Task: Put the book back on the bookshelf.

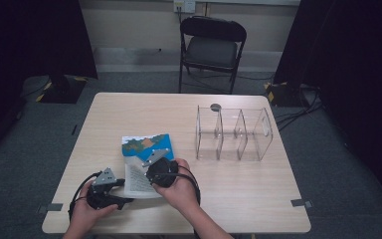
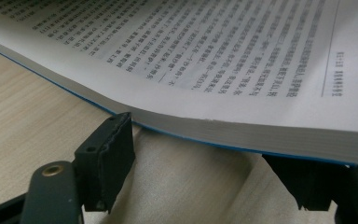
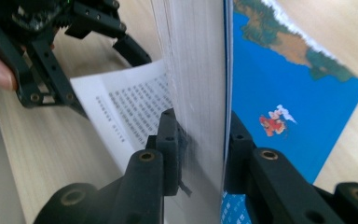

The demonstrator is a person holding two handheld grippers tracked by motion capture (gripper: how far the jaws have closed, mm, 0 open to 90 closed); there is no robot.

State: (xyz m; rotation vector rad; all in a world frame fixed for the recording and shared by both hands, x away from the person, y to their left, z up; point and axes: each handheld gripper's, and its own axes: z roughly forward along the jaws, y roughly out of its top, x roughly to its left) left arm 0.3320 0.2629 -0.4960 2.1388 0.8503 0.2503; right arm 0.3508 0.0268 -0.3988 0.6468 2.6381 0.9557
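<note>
- Clamping the book [image 3: 200, 70] by a thick stack of pages and the blue cover: right gripper [image 3: 200, 149], pads pressed on both sides.
- Lying open on the table [image 1: 238, 184], near its front edge, left of the clear organizer [image 1: 234, 133].
- Standing parted under the book's lower edge: left gripper [image 2: 205, 186], jaws wide, one pad touching the page block, nothing gripped.

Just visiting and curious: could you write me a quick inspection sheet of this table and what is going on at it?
Surface: pale wooden table, tape marks near its front corners.
Job's things: open book with blue picture cover; clear divided organizer standing apart.
Clutter: nothing seen.
Grippers: right gripper clamped on a thick block of pages and the cover; left gripper at the book's lower edge, jaws apart.
Cables: black cable looping from the left gripper; more on the floor.
Surroundings: folding chair, dark curtains, grey carpet.
</note>
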